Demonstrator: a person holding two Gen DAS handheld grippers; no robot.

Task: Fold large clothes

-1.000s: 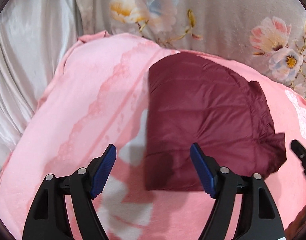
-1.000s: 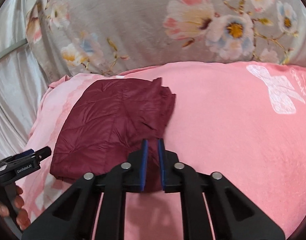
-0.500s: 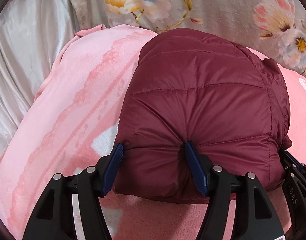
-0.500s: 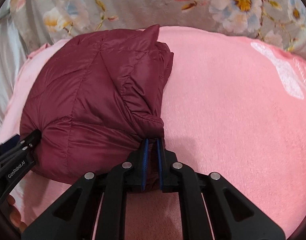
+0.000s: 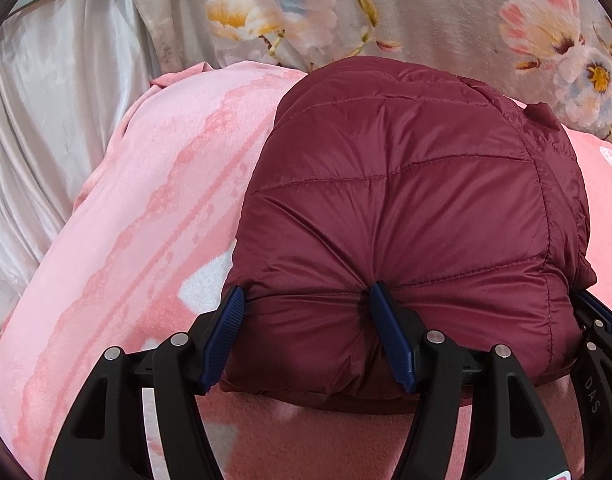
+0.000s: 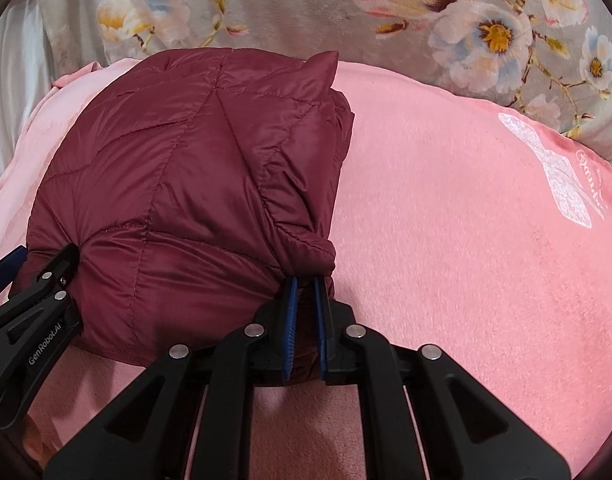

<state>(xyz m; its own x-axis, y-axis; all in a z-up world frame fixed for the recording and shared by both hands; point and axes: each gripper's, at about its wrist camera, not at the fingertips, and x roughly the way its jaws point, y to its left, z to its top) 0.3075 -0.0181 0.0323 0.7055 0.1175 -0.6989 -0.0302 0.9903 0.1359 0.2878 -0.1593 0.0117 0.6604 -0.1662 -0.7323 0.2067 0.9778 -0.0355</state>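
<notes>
On the pink blanket, the folded maroon puffer jacket has its near edge held at both corners, right gripper pinched nearly closed, left gripper half-open around padding, likely to move it intact.

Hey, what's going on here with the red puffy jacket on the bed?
A person is working with two handheld grippers on a folded maroon quilted jacket lying on a pink blanket. The left gripper straddles the jacket's near edge, its pads pressing into the padding. The right gripper is shut on the near right corner. Floral bedding lies behind.
</notes>
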